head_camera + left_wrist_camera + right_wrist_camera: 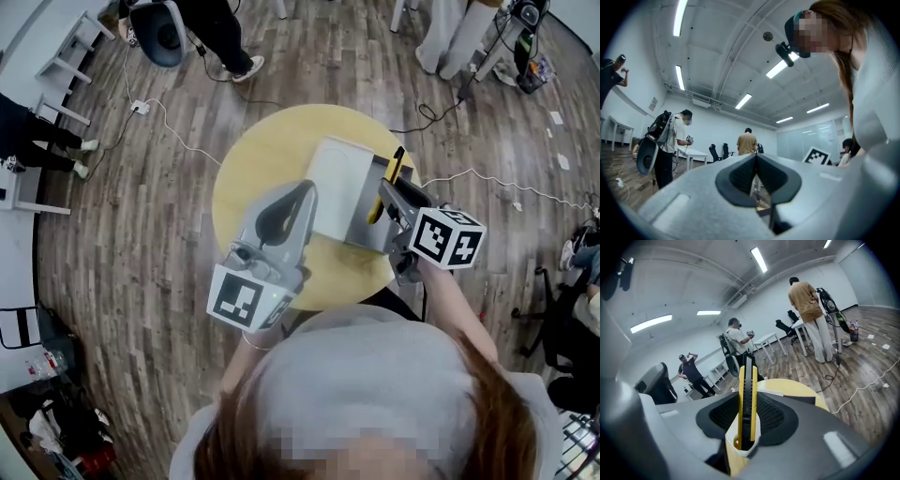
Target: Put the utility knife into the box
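A yellow and black utility knife (394, 171) (746, 376) stands upright between the jaws of my right gripper (386, 194) (749, 395), which is shut on it. The knife hangs over the right side of the box (367, 211), a grey box with a white lid (337, 173) lying open to its left, on the round yellow table (258, 164). My left gripper (302, 195) (756, 158) sits over the table's near left part beside the lid, with its jaws shut and nothing in them. The inside of the box is mostly hidden behind the right gripper.
The table stands on a wooden floor (159, 234) with white cables (173, 131) and a black cable (427, 117) trailing across it. People stand at the far side (220, 37). White furniture (66, 56) lines the left, and a chair (553, 300) is at the right.
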`<state>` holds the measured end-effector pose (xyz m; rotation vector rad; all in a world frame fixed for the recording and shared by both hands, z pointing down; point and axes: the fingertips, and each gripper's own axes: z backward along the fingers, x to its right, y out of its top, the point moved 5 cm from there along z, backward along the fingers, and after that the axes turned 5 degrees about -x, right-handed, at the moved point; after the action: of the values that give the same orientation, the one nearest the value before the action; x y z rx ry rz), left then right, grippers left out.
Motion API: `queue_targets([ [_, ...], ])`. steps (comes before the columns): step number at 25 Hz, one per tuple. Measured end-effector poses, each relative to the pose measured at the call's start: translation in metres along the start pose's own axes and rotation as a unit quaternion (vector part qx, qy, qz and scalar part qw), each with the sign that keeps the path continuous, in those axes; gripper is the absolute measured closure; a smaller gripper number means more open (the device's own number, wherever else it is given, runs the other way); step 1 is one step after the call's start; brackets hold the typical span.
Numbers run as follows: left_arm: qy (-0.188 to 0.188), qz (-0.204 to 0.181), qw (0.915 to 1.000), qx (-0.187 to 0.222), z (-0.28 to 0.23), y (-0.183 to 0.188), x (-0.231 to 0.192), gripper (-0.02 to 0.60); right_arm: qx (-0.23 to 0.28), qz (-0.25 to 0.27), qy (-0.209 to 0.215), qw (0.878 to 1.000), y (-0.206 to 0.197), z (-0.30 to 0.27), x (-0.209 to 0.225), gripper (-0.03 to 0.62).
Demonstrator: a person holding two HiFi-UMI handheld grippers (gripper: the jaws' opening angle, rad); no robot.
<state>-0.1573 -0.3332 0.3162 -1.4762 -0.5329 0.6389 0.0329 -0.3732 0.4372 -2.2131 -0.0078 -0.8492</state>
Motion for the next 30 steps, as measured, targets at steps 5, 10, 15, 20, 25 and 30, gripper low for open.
queue_targets([
  [5, 0.009, 0.005, 0.9999, 0.008, -0.005, 0.003, 0.004, 0.578, -0.062, -0.018, -0.037, 0.997, -0.023, -0.026, 0.034, 0.474],
  [10, 0.023, 0.008, 0.9996, 0.012, -0.004, 0.003, 0.0, 0.578, -0.101, -0.045, -0.066, 0.992, -0.041, -0.045, 0.056, 0.474],
  [15, 0.027, 0.01, 0.9995, 0.009, -0.004, 0.002, -0.003, 0.578, -0.127, -0.075, -0.081, 0.986, -0.054, -0.058, 0.068, 0.474],
  [20, 0.025, 0.012, 0.9996, 0.01, -0.006, 0.001, -0.001, 0.578, -0.153, -0.112, -0.094, 0.977, -0.069, -0.069, 0.077, 0.473],
  [25, 0.024, 0.017, 0.9995, 0.011, -0.007, 0.0, 0.0, 0.578, -0.165, -0.122, -0.106, 0.973, -0.077, -0.074, 0.083, 0.473],
  [30, 0.027, 0.018, 0.9994, 0.01, -0.005, -0.001, -0.003, 0.578, -0.175, -0.129, -0.113, 0.97, -0.083, -0.081, 0.086, 0.473],
])
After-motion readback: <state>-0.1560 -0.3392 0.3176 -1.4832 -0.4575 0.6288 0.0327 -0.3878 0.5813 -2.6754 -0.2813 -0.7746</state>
